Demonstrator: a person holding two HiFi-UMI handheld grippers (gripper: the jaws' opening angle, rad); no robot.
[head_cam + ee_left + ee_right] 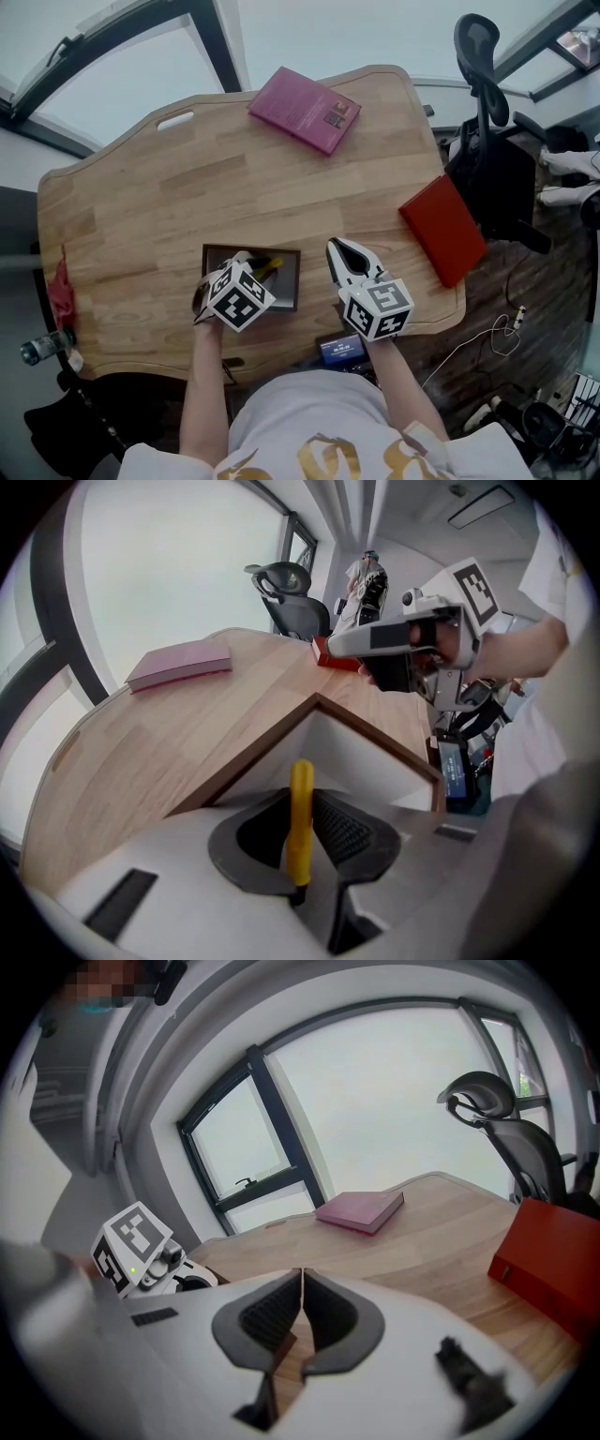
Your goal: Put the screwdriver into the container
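Observation:
The yellow-handled screwdriver (300,822) stands upright between the pads of my left gripper (302,803), which is shut on it. In the head view that left gripper (251,262) points steeply down over the container (287,281), and a bit of the yellow screwdriver (267,269) shows inside the box outline. The container (375,733) is a shallow box with a dark wood rim and pale inner walls, directly beneath the jaws. My right gripper (341,247) hovers just right of the box, jaws shut with nothing between them (302,1279).
A pink book (304,108) lies at the table's far side and a red book (442,228) at its right edge. A black office chair (487,103) stands beyond the right edge. A small device with a lit screen (339,351) sits below the front edge.

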